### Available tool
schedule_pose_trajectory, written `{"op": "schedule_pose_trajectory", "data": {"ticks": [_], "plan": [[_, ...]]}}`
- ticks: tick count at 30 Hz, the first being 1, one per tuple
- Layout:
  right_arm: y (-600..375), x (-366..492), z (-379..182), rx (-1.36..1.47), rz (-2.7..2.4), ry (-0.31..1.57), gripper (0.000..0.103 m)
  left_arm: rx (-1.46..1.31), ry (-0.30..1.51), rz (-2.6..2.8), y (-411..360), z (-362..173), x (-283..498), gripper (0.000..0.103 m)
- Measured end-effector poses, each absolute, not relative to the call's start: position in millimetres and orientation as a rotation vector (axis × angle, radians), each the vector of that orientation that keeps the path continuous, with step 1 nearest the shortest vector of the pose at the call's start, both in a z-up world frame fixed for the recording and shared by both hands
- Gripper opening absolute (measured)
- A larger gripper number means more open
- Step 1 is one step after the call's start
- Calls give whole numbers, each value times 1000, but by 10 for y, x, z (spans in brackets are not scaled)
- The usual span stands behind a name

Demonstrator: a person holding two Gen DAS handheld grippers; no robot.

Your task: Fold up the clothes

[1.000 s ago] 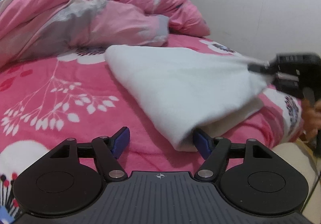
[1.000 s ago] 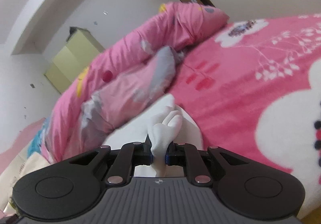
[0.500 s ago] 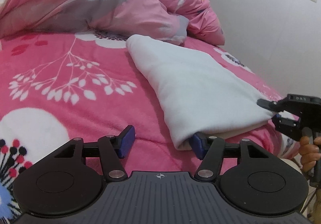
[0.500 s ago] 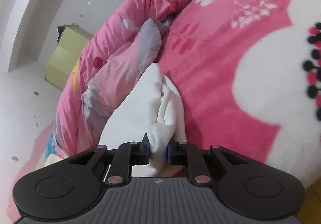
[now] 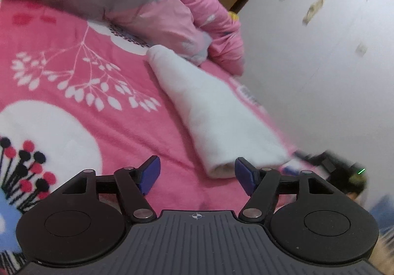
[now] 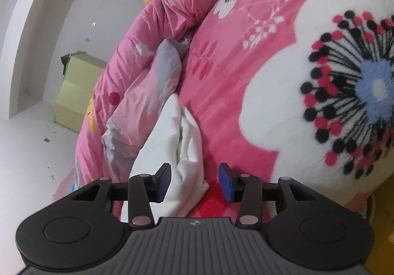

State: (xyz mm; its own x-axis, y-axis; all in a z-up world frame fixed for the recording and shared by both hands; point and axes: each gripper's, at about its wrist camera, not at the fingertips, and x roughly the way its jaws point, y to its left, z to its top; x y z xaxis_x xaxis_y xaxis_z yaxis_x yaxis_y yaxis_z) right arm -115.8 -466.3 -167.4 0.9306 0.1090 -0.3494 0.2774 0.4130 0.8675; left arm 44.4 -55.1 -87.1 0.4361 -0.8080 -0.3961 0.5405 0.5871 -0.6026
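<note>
A white folded garment (image 5: 216, 112) lies on the pink flowered blanket (image 5: 73, 73) of the bed, just beside a crumpled pink and grey quilt (image 5: 152, 6). The left hand-held gripper (image 5: 197, 175) is spread and still widening — nothing sits between its blue pads; the right pad (image 5: 243, 176) is just beside the garment's near end. The right hand-held gripper (image 6: 194, 182) is opening — the bunched end of the garment (image 6: 187, 151) lies between its pads, against the left one, free of the right one.
</note>
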Motion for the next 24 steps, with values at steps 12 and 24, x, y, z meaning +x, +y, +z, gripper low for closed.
{"op": "schedule_pose_trajectory", "data": {"ticks": [12,24], "plan": [[-4498,-869,-1672,1093,-85,468,48,-386,912,-889,-1068,-919,814,47],[-4378,-881,-1608,1070,-13,420,18,-661,1000,-998,-778,-1086,1014,10]]}}
